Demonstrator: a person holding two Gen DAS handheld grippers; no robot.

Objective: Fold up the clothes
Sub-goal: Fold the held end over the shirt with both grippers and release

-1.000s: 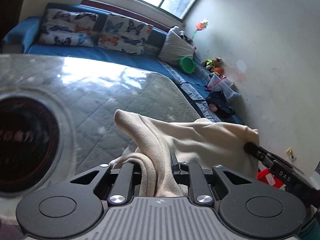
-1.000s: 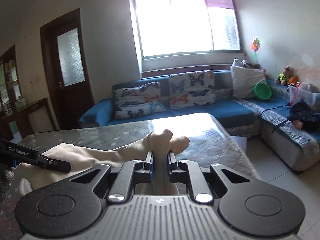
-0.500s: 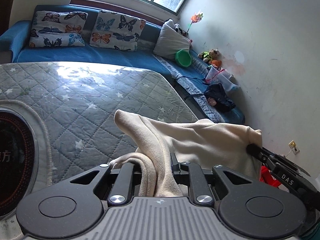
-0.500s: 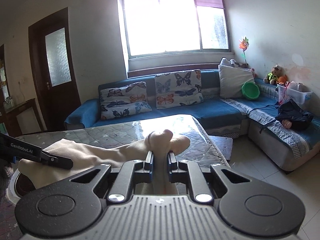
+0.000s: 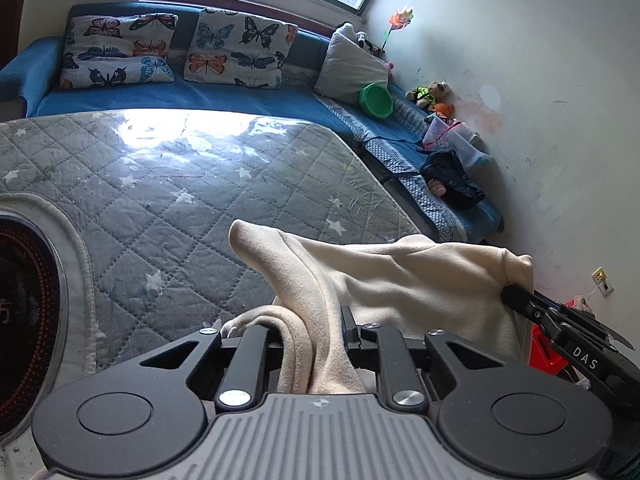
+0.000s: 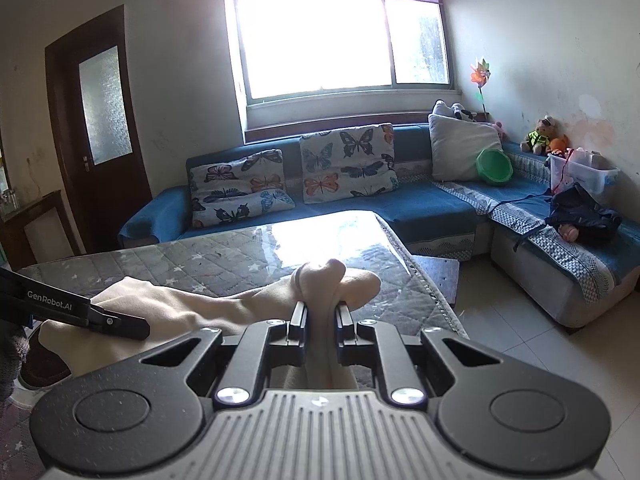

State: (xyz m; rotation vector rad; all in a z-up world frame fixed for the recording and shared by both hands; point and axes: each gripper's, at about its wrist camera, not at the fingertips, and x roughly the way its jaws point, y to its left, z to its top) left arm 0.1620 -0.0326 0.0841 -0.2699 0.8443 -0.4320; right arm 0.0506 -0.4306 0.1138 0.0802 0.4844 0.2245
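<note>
A cream fleece garment (image 5: 392,280) hangs stretched between my two grippers above the quilted grey table (image 5: 192,184). My left gripper (image 5: 316,328) is shut on one bunched edge of it. My right gripper (image 6: 320,312) is shut on the other edge, with cloth (image 6: 328,280) bulging above the jaws. The right gripper shows in the left wrist view (image 5: 560,332) at the garment's right corner. The left gripper shows in the right wrist view (image 6: 100,316) at its left end.
A blue corner sofa (image 6: 440,200) with butterfly cushions (image 6: 344,160) stands behind the table. A round dark cooktop (image 5: 24,300) sits at the table's left. A green bowl (image 6: 494,168), toys and a dark garment (image 6: 584,220) lie on the sofa. Tiled floor lies to the right.
Both grippers have lifted and drawn back with the garment held taut. More of the table shows below, and the cooktop has slid left in the left wrist view.
</note>
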